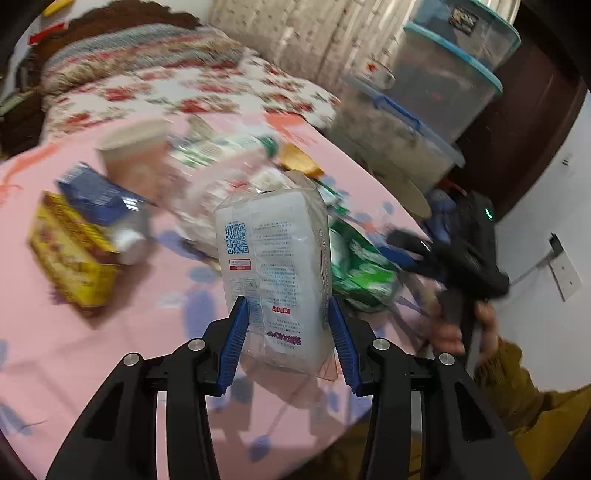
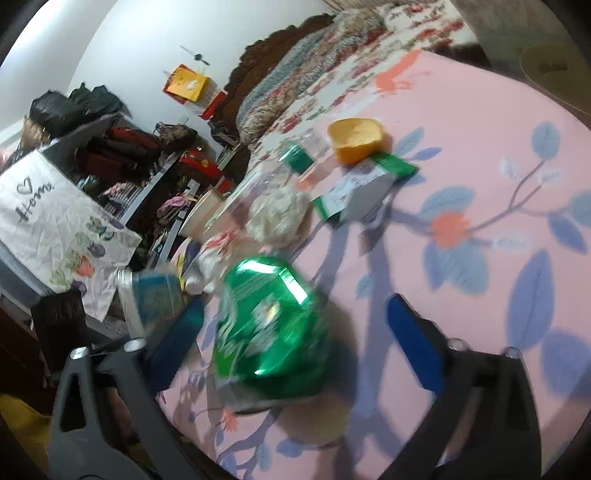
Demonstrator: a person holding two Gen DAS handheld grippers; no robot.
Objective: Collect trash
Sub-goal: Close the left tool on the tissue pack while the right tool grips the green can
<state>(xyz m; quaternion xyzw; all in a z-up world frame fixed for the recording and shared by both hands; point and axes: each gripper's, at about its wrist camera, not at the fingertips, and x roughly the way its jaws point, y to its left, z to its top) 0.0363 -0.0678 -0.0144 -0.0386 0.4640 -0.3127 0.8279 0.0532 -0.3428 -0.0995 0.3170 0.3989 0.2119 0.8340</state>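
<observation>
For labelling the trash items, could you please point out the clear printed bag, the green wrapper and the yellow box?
clear printed bag (image 1: 273, 266): left wrist view, middle of printed face.
green wrapper (image 2: 269, 321): right wrist view, shiny centre.
yellow box (image 1: 70, 251): left wrist view, top face.

Pink bedsheet (image 2: 480, 122) printed with blue leaves and orange flowers, spread across the bed. Beyond it, floral quilt (image 1: 207, 88) in red and white, and a folded striped blanket (image 1: 140, 48) against a dark carved headboard (image 1: 122, 14). Beside the bed, stacked clear storage bins (image 1: 443, 85) with blue lids and latches. On the white wall, a socket plate (image 1: 565, 273) with a cable. Opposite side: white cloth (image 2: 55, 229) lettered "Home", draped over a box; behind it, piled clothes and bags (image 2: 122, 147), blurred.
</observation>
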